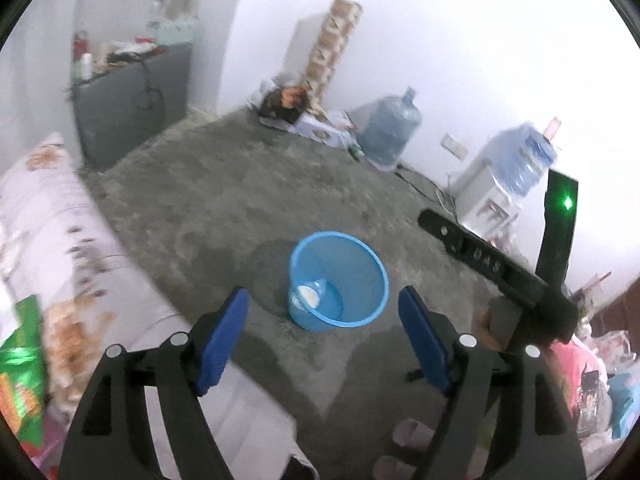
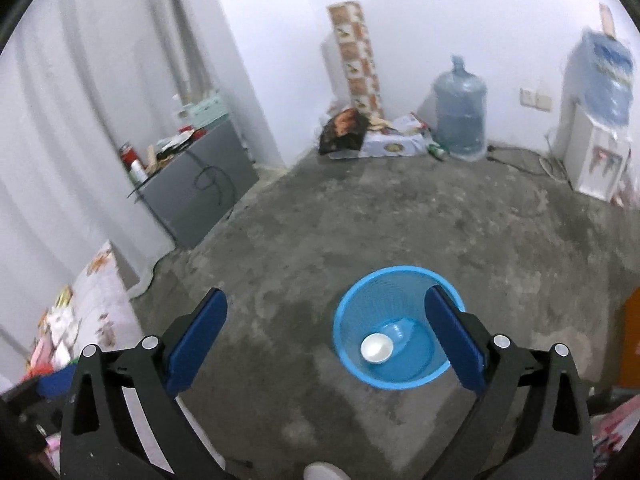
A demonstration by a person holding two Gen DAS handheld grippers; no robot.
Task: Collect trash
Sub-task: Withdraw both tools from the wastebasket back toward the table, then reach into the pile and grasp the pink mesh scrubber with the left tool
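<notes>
Bare grey concrete floor (image 2: pixel 360 216) fills both views, running back to white walls with a water jug (image 2: pixel 460 114) in the far corner and a water dispenser (image 2: pixel 596 160) off beyond the right finger. A grey cabinet (image 2: pixel 200 192) stands far out past the left finger, and a patterned bed cover (image 1: pixel 60 248) lies close beside the left gripper's left finger.

The blue wastebasket (image 1: pixel 374 276) stands upright on the floor. From the left wrist it sits just ahead of the fingertips, centred in the gap between them; from the right wrist it lies under and against the right finger, which overlaps its rim. Inside it rests a clear plastic cup with a white lid (image 2: pixel 377 347), lying tipped on the bottom.

The left gripper (image 1: pixel 324 344) has its fingers spread wide with nothing between them. The right gripper (image 2: pixel 326 340) is likewise wide apart and empty. Part of the right gripper's black body shows in the left view, beyond the right finger.

With both grippers empty above the bin, the drop looks done and the step in hand is probably finding the next piece of trash. A green snack packet (image 1: pixel 20 364) lies on the bed well outside the left finger and seems a likely candidate, though blur makes it hard to be sure. To take it well, swing the left gripper over until the packet sits between the fingers, keep them wide on approach, pinch an edge rather than the flat face, and lift clear of the bedding before carrying it back over the basket's mouth.
</notes>
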